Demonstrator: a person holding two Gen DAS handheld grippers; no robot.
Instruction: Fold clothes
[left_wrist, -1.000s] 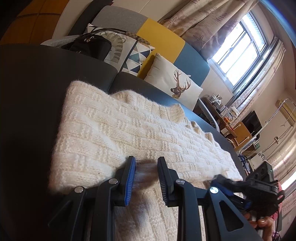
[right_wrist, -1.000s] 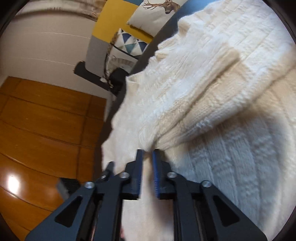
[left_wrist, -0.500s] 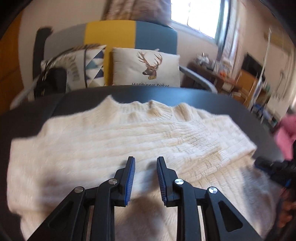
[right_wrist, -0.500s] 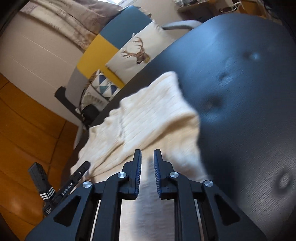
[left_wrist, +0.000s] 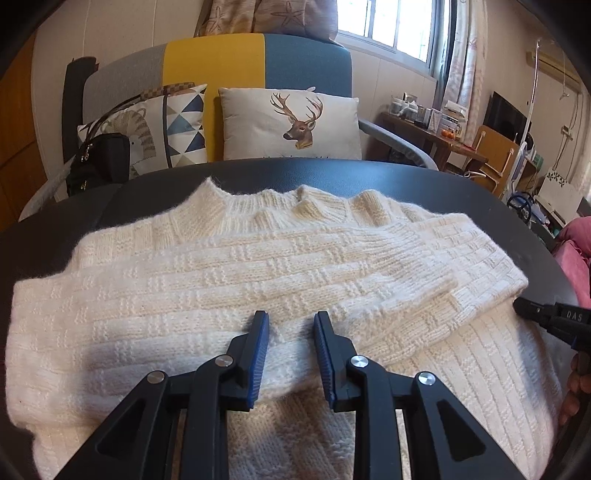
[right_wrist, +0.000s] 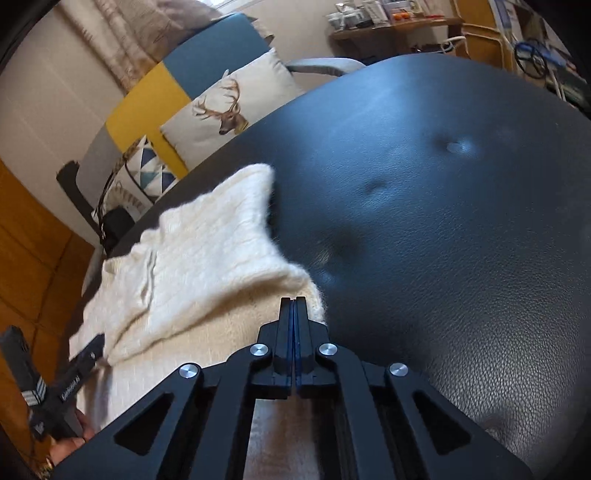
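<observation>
A cream knitted sweater (left_wrist: 258, 266) lies spread on a black leather surface (left_wrist: 332, 173), neck at the far side, both sleeves folded across the body. My left gripper (left_wrist: 291, 325) is open, its blue pads either side of a raised fold of sleeve. My right gripper (right_wrist: 293, 301) is shut with its tips at the sweater's (right_wrist: 207, 258) right edge; whether cloth is pinched between them is hidden. The right gripper also shows in the left wrist view (left_wrist: 546, 317) at the sweater's right side. The left gripper shows in the right wrist view (right_wrist: 85, 354).
The black leather surface (right_wrist: 443, 221) stretches to the right of the sweater. Behind it stands a grey, yellow and blue sofa (left_wrist: 258, 62) with a deer cushion (left_wrist: 291, 125), a patterned cushion (left_wrist: 173, 133) and a black handbag (left_wrist: 99, 162). A cluttered desk (left_wrist: 428, 125) stands at the right.
My right gripper has swung off the middle of the sweater to its right edge and has shut. My left gripper's view has turned to face the sofa squarely; it stays open over the sleeve fold.
</observation>
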